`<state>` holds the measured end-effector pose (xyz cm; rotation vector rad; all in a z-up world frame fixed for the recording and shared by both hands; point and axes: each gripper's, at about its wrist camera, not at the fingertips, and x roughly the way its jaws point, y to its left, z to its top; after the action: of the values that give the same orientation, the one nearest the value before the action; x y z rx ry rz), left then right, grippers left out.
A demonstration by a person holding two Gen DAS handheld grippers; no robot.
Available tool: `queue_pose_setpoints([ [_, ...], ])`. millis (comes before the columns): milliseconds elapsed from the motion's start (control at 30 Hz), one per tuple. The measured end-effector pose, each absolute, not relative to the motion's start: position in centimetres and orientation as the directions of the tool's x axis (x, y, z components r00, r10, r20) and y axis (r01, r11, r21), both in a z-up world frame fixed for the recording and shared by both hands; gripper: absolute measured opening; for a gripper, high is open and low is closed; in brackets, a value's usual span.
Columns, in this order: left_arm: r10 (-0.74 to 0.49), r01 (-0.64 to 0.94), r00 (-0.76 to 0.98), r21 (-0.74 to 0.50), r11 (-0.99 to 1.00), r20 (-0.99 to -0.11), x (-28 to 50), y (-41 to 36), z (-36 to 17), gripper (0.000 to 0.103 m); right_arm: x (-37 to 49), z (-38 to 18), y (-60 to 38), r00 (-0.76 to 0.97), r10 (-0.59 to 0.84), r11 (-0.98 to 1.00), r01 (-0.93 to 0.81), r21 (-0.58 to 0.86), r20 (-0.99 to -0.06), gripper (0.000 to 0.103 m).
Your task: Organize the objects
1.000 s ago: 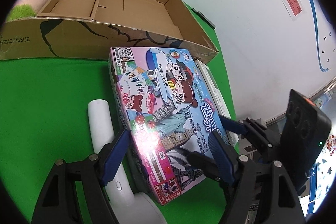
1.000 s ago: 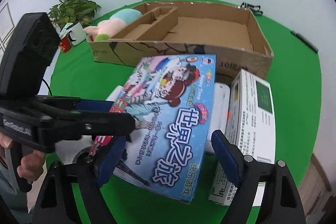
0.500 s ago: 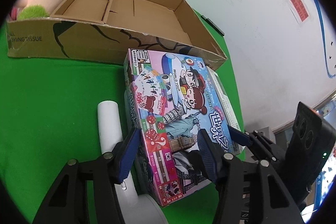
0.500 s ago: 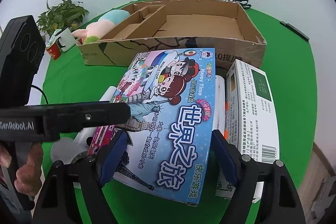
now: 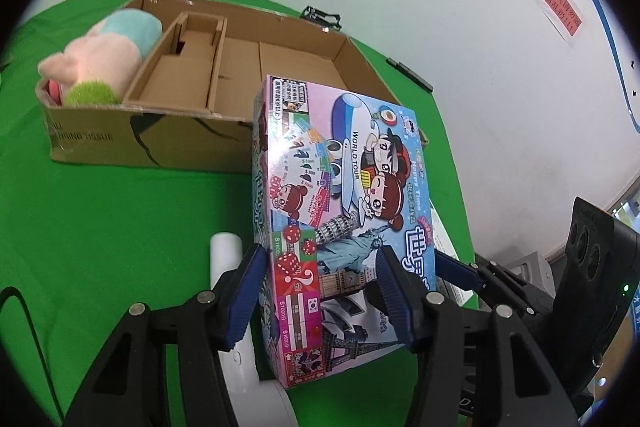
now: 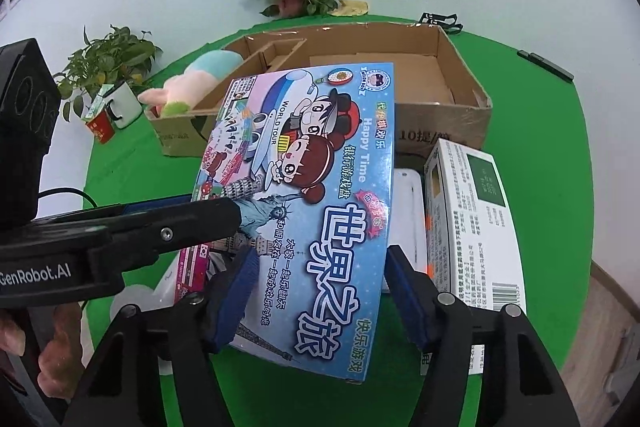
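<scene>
A colourful board game box (image 5: pixel 344 203) is held in the air, tilted, between both grippers; it also shows in the right wrist view (image 6: pixel 312 187). My left gripper (image 5: pixel 320 291) is shut on its near left corner. My right gripper (image 6: pixel 320 291) is shut on its near right edge. Behind it stands an open cardboard box (image 5: pixel 240 75) with a divider, also in the right wrist view (image 6: pixel 440 83). A pink and blue plush toy (image 5: pixel 100 63) lies in the box's left compartment.
A white boxed product (image 6: pixel 472 219) and a flat white item (image 6: pixel 408 215) lie on the green table (image 5: pixel 100 227) under the game box. A white cylindrical device (image 5: pixel 228 259) lies at the left. Potted plants (image 6: pixel 108 67) and a mug (image 6: pixel 120 103) stand at the table's far edge.
Both grippers have closed in on the game box and lifted it off the table. It now stands higher, tilted up, nearer the cardboard box.
</scene>
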<state>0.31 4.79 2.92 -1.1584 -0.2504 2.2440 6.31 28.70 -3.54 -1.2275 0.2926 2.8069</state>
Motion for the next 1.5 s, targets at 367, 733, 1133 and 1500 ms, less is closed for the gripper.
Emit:
queue_pose_setpoints([
  [367, 0.564, -0.444, -0.548, -0.356, -0.822, -0.618, -1.2, 6.0, 6.4, 0.055, 5.3, 0.6, 28.4, -0.742, -0.003, -0.985, -0.113, 0.129, -0.67, 0.061],
  [733, 0.564, -0.469, -0.599, -0.321, -0.823, -0.569, -5.5, 6.6, 10.4, 0.055, 1.9, 6.2, 29.0, -0.796, 0.033, -0.99, -0.107, 0.087, -0.604, 0.061],
  [1133, 0.563, -0.466, -0.591, -0.325, -0.823, -0.578, -10.7, 7.5, 11.9, 0.055, -5.6, 9.4, 31.6, -0.814, 0.055, -0.99, -0.118, 0.073, -0.578, 0.061],
  [1500, 0.543, -0.45, -0.535, -0.325, -0.832, -0.647, -16.8, 10.2, 9.9, 0.055, -13.2, 6.4, 35.0, -0.78, 0.043, -0.982, -0.146, 0.116, -0.624, 0.061],
])
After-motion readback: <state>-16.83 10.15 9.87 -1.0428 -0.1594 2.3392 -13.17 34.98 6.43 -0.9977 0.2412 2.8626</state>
